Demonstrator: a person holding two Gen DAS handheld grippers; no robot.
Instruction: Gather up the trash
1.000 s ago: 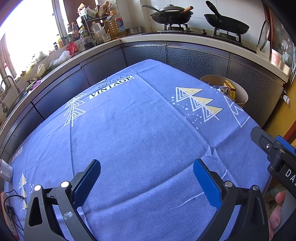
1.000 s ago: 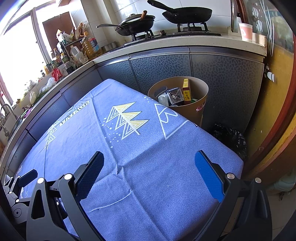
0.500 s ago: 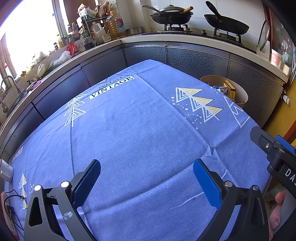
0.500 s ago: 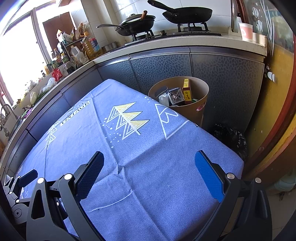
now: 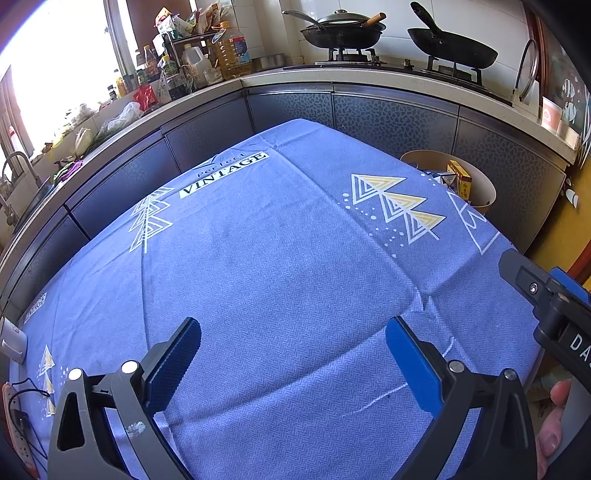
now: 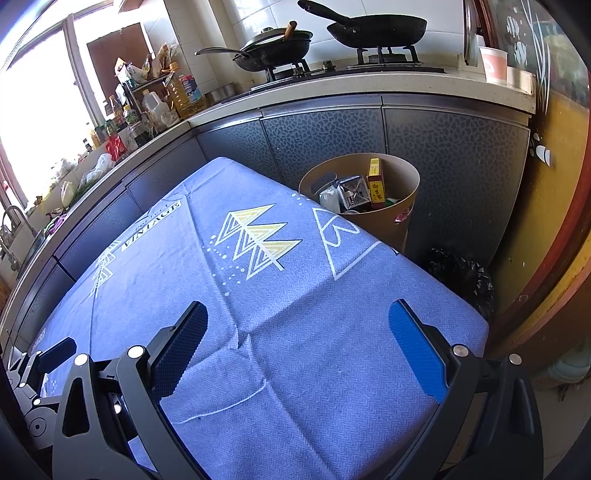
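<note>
A tan round bin (image 6: pixel 400 218) stands on the floor past the table's far right corner, holding a yellow-red box (image 6: pixel 375 181), a grey patterned carton (image 6: pixel 352 192) and other scraps. The bin (image 5: pixel 480 184) shows partly in the left wrist view. My left gripper (image 5: pixel 293 338) hangs open over the blue tablecloth (image 5: pixel 277 258) with nothing between its fingers. My right gripper (image 6: pixel 298 321) is open too, above the cloth's near right part, empty. I see no loose trash on the cloth.
A kitchen counter (image 5: pixel 369 79) curves around the table with two black pans (image 6: pixel 376 31) on a stove and several bottles (image 5: pixel 207 62). A black bag (image 6: pixel 461 277) lies on the floor by the bin. A power strip (image 5: pixel 14 417) sits at the table's left edge.
</note>
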